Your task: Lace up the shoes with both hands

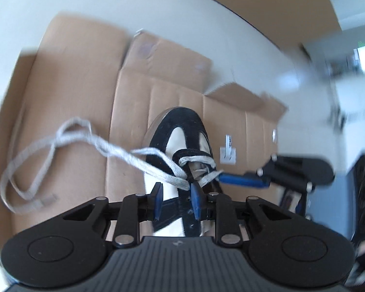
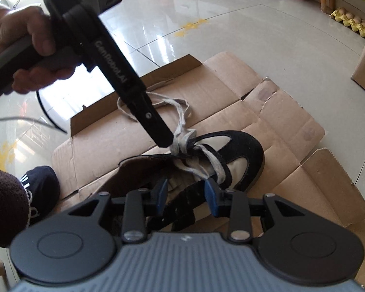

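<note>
Left gripper parted over shoe on cardboard.

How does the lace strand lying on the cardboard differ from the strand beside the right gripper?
The cardboard strand trails far from the shoe in loose loops; the strand beside the right gripper shows only a short piece. The first lies free; the second reaches that gripper's blue finger. Both are pale grey.

Shoe lies on flattened cardboard, directly ahead of my left gripper. Loose lace trails left of it. My right gripper sits right of the shoe.
</note>
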Demonstrator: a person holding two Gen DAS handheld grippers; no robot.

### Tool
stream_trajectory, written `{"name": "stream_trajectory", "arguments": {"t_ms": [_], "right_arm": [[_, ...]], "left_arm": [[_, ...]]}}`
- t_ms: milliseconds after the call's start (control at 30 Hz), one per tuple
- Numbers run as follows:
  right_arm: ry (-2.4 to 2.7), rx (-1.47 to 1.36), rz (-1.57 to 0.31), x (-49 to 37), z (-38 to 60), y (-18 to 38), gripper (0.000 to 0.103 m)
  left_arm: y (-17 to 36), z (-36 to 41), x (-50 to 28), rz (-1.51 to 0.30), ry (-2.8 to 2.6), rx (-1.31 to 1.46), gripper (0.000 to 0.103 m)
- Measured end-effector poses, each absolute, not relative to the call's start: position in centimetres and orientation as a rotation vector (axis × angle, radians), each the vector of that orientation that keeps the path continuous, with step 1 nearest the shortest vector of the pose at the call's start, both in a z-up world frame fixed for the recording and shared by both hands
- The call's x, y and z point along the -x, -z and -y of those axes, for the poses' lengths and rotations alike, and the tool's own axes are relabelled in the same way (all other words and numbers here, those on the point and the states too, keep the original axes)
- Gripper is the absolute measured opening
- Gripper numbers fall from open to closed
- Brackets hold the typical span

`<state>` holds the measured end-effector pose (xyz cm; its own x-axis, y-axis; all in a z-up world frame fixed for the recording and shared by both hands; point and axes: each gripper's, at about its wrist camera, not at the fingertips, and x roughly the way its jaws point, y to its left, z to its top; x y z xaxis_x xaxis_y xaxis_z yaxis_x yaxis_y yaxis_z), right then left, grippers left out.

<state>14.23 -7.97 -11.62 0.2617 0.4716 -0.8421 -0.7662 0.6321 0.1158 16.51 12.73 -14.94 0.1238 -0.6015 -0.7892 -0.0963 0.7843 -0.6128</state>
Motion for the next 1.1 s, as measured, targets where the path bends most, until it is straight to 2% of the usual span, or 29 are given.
{"name": "stream_trajectory", "arguments": {"t_ms": [167, 200, 233, 300, 567, 800, 967, 1100], "right_arm": [[-0.858, 0.348, -0.993, -14.2, 7.8, 11.7, 0.038], [-0.859, 0.350, -0.994, -14.2, 7.8, 11.7, 0.038], [-0.860, 0.352, -0.994, -14.1, 7.8, 11.7, 0.039], [-0.860, 0.352, -0.995, -14.0, 7.9, 11.8, 0.039], [-0.855, 0.354, -0.998, -14.0, 7.8, 12.2, 0.041], [-0.829, 0.358, -0.995, -13.6, 8.1, 12.4, 0.048], [-0.816, 0.331, -1.008, -13.9, 8.5, 12.5, 0.052], [-0.813, 0.339, -1.008, -13.8, 8.3, 12.4, 0.054]], "left_arm": [[16.3, -13.7, -16.2, -1.368, 0.307, 0.838, 0.024], [16.3, -13.8, -16.1, -1.349, 0.297, 0.862, 0.017], [16.4, -13.7, -16.0, -1.341, 0.295, 0.861, 0.005], [16.4, -13.5, -15.7, -1.323, 0.297, 0.855, 0.003], [14.2, -13.7, -14.5, -1.196, 0.286, 0.776, 0.001], [11.2, -16.0, -13.0, -1.027, 0.187, 0.717, 0.001], [10.6, -16.6, -12.2, -1.036, 0.166, 0.696, 0.001], [11.3, -16.2, -11.5, -1.128, 0.146, 0.600, 0.001]]}}
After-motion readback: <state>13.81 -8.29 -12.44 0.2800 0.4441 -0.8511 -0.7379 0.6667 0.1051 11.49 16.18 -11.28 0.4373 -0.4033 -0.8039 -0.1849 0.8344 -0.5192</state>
